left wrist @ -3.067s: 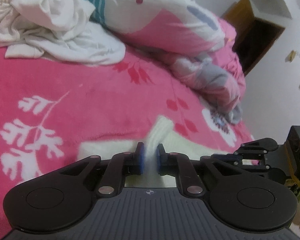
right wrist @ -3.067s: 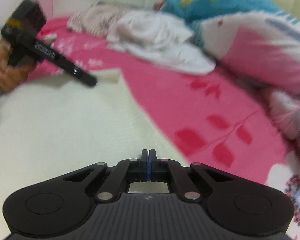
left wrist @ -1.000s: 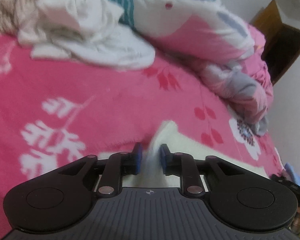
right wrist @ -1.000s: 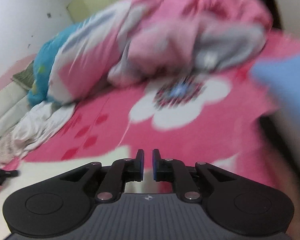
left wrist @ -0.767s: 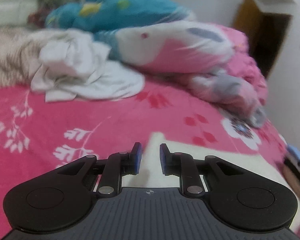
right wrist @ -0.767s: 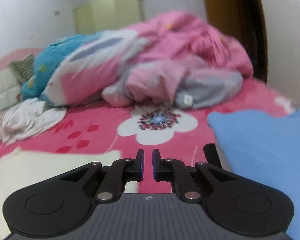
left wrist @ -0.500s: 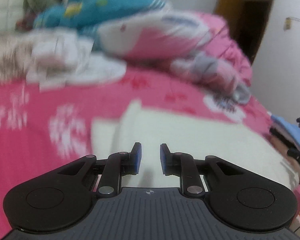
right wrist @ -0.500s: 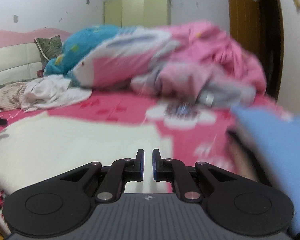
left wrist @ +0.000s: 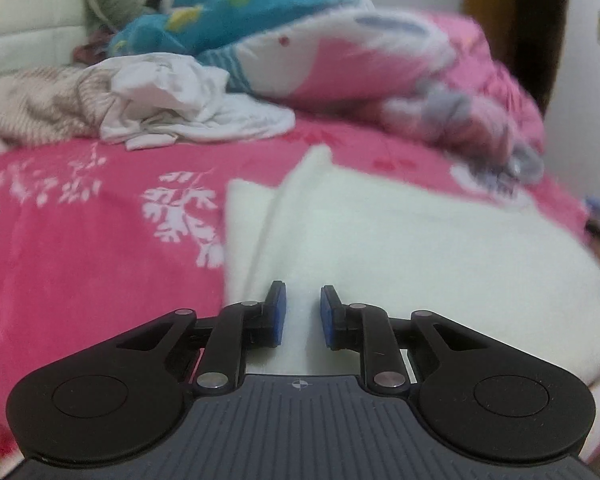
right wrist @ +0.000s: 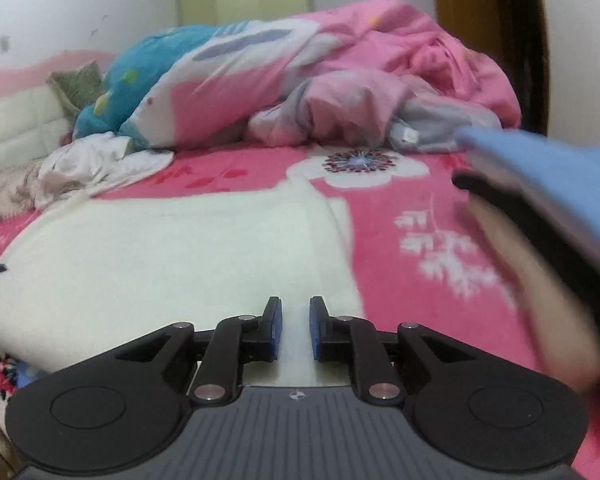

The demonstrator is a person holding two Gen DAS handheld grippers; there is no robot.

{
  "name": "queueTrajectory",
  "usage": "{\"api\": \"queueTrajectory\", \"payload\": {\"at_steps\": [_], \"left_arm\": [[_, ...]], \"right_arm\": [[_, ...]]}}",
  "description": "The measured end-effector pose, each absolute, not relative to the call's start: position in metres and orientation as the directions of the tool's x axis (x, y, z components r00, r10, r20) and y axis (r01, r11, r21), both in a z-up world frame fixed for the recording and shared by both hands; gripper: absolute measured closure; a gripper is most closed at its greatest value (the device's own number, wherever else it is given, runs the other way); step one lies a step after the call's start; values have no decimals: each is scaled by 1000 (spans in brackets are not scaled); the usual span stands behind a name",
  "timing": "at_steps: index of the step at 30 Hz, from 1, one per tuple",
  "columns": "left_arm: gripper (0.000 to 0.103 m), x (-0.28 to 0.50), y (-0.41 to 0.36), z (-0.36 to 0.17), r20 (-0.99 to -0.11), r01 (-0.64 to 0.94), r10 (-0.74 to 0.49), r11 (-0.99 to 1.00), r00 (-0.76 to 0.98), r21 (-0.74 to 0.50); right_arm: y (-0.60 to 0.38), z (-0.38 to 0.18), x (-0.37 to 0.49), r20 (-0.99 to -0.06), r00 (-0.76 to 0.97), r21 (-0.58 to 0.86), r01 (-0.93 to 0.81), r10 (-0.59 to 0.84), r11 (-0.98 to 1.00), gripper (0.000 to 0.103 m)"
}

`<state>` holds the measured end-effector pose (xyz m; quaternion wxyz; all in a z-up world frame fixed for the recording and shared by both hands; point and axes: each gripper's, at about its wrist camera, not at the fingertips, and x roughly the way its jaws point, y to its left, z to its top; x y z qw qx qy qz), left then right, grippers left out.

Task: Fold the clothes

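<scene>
Between folds: both grippers free over the cream garment.

We hold the left gripper (left wrist: 300, 314) and right gripper (right wrist: 295, 327) with jaws parted, gripping nothing, above the near edge of the garment (left wrist: 412, 240) lying flat on the pink blanket (left wrist: 80, 240). We judge the next move needs a fresh pinch on an edge or corner.
</scene>
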<state>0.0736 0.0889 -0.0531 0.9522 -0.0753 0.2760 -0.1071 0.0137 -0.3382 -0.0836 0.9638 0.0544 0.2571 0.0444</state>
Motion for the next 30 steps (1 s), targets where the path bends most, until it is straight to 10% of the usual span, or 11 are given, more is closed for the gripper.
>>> {"api": "queueTrajectory", "payload": {"at_steps": [22, 30], "left_arm": [[73, 180, 65, -55, -558, 71, -242, 948, 794, -310], [71, 187, 81, -65, -562, 0, -220, 931, 798, -364]], "right_arm": [[-325, -50, 84, -497, 860, 162, -41, 117, 986, 88], [-338, -54, 119, -630, 770, 145, -9, 99, 989, 88]]}}
